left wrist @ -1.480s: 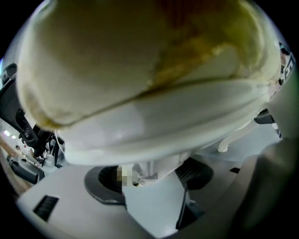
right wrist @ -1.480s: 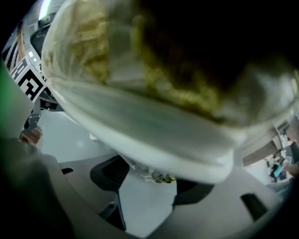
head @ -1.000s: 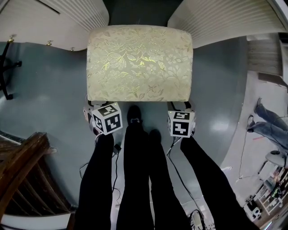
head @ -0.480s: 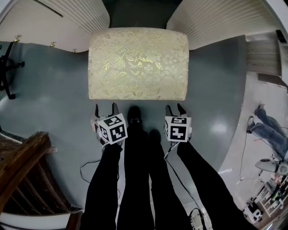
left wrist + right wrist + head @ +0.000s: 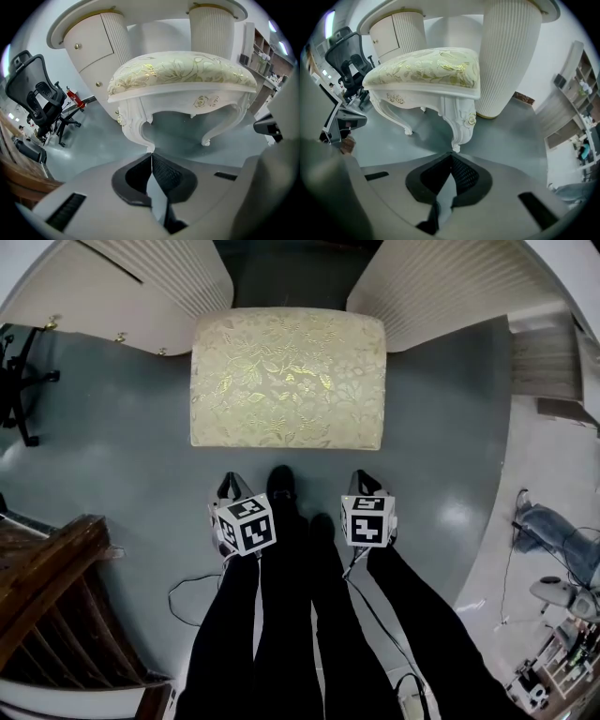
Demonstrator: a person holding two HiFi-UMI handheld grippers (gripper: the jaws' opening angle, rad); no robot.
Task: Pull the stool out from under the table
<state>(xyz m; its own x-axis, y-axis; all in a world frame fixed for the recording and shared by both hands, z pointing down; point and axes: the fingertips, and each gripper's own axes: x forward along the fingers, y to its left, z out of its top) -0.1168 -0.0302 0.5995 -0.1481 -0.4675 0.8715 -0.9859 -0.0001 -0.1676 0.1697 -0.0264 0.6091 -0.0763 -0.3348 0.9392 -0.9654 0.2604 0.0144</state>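
Both grippers have backed away from the pulled-out stool.
Beyond the white table (image 5: 450, 287), the upholstered stool (image 5: 288, 376) stands on grey floor between fluted pedestals. It looks rigid and weighty, so grip the carved rail, not the soft cushion. The left gripper (image 5: 230, 483) is closing on nothing; the right gripper (image 5: 364, 479) is shut, empty.

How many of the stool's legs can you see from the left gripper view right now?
2. The near carved leg stands at centre-left, and the curved leg is further right under the seat rim. The other legs may be hidden behind these.
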